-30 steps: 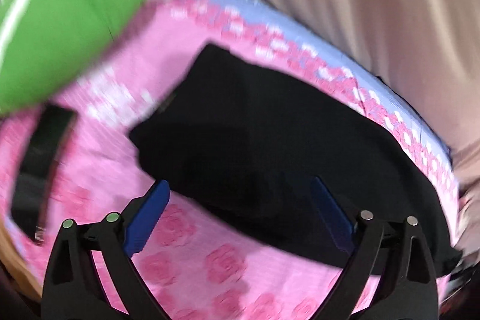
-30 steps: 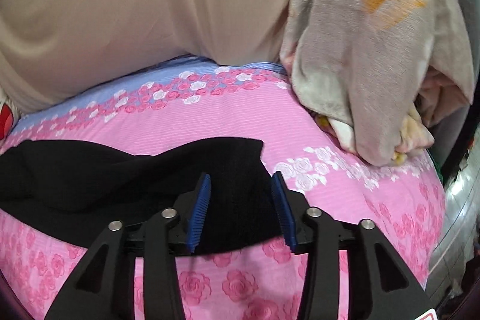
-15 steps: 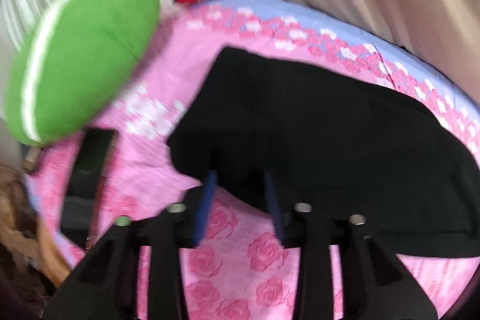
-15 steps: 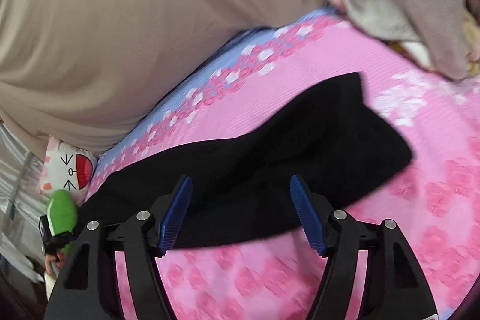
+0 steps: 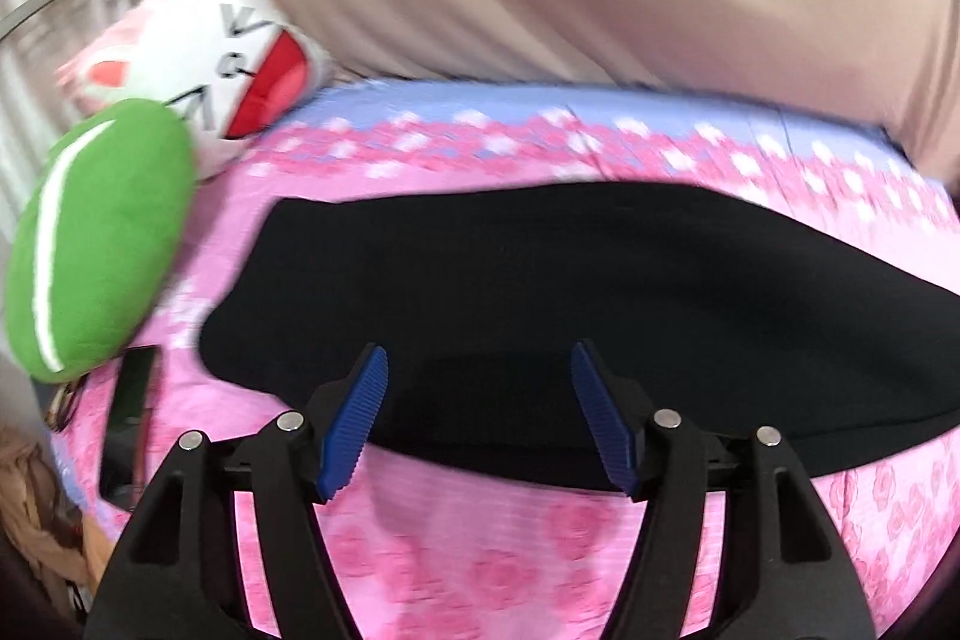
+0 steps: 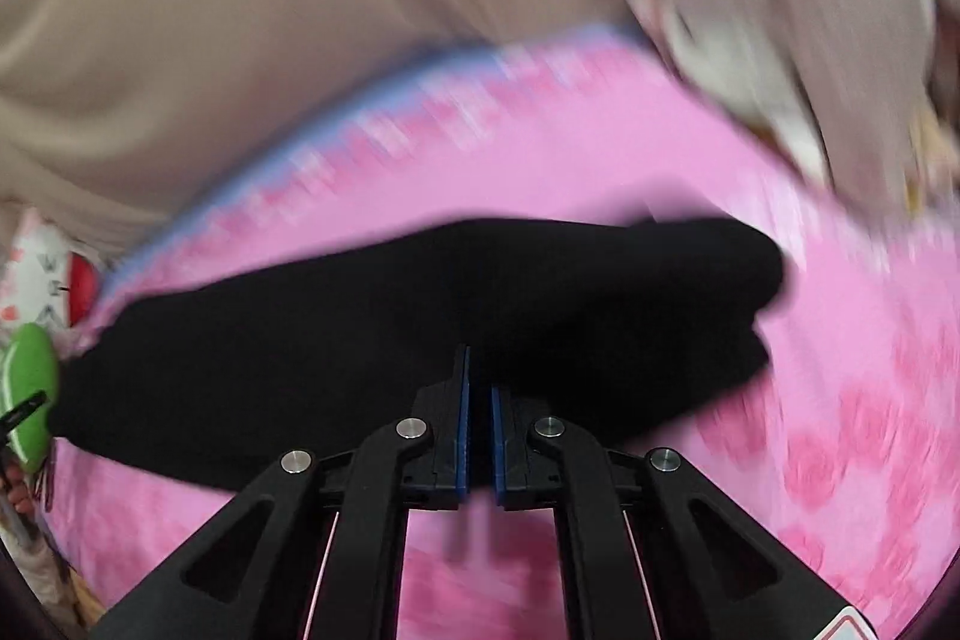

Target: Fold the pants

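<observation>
Left wrist view: the left tongs are spread and opening over the near edge of the black pants, pads clear of the cloth. The pants lie folded in a long band across the pink rose-print bed. The right tongs are pressed almost together and closing at the pants' near edge; whether cloth is pinched, I cannot tell. A green cushion and a white plush pillow sit far left

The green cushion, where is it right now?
In the left wrist view the green cushion lies at the left edge of the pink bedsheet, overlapping the white cartoon pillow, left of the black pants.
</observation>
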A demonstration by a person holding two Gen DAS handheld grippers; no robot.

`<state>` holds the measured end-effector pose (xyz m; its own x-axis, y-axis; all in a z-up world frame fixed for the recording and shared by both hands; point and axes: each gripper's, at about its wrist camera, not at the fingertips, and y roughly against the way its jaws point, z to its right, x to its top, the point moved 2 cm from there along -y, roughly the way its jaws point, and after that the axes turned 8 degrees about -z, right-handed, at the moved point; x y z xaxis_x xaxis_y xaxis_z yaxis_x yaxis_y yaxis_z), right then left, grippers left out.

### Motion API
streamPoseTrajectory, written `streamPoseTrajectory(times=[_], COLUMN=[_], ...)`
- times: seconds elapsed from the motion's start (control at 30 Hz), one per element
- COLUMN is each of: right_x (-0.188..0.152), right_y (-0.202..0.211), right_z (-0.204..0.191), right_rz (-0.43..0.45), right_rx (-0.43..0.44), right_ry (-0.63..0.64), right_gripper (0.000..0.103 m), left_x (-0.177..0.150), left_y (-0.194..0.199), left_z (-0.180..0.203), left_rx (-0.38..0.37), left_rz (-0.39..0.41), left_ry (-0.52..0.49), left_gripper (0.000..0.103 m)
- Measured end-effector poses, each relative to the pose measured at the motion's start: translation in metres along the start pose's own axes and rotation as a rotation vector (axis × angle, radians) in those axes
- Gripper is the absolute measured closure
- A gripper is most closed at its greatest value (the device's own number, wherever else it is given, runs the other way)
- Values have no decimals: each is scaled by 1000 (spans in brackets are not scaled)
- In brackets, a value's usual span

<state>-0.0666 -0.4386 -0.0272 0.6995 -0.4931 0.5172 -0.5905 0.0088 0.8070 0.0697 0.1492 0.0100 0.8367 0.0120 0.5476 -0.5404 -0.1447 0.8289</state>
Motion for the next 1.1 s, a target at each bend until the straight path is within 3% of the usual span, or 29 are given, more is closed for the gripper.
streamPoseTrajectory(times=[0.03,0.1,0.13,0.17,0.2,0.27,0.37,0.4,0.43,0.47,0.53,0.6,0.73,0.77,0.87,0.93,1.07,1.1], right_x=[-8,-11,-10,-6,0,13,34,38,43,49,57,57,33,27,17,10,1,-1], right_y=[-5,15,23,31,37,32,11,3,1,7,38,44,3,8,36,51,58,56], right_z=[10,20,21,21,23,27,43,50,54,52,39,36,78,77,50,23,-27,-40], right_rz=[-13,45,75,99,108,84,27,13,19,46,143,165,24,49,154,214,243,239], right_rx=[32,79,84,113,127,139,162,182,196,210,171,97,-87,-87,-218,-280,-213,-195], right_ry=[-29,-88,-91,-82,-85,-83,-108,-129,-152,-141,-70,-29,-107,-107,-73,-15,55,74], right_gripper=[93,72,53,44,43,38,37,42,88,98,98,98,92,89,61,56,48,48], left_x=[-1,-3,-5,-6,-6,-9,-15,-16,-16,-16,-15,-16,-20,-21,-20,-19,-18,-17], left_y=[-6,-13,-15,-17,-19,-19,-19,-20,-22,-23,-26,-29,-37,-39,-44,-46,-64,-74], left_z=[6,14,16,16,14,8,-2,-8,-10,-14,-20,-26,-38,-42,-64,-80,-113,-118], left_rx=[-8,-25,-41,-53,-65,-74,-65,-52,-42,-30,-2,7,-19,-31,-89,-137,-291,-327], left_rz=[-15,-45,-55,-62,-71,-79,-84,-90,-94,-101,-112,-110,-130,-137,-156,-154,-200,-227], left_ry=[-6,-15,-14,-12,-5,12,39,52,60,64,71,77,118,129,195,254,392,409], left_gripper=[41,41,39,36,29,28,28,28,28,28,28,28,27,25,19,14,15,36])
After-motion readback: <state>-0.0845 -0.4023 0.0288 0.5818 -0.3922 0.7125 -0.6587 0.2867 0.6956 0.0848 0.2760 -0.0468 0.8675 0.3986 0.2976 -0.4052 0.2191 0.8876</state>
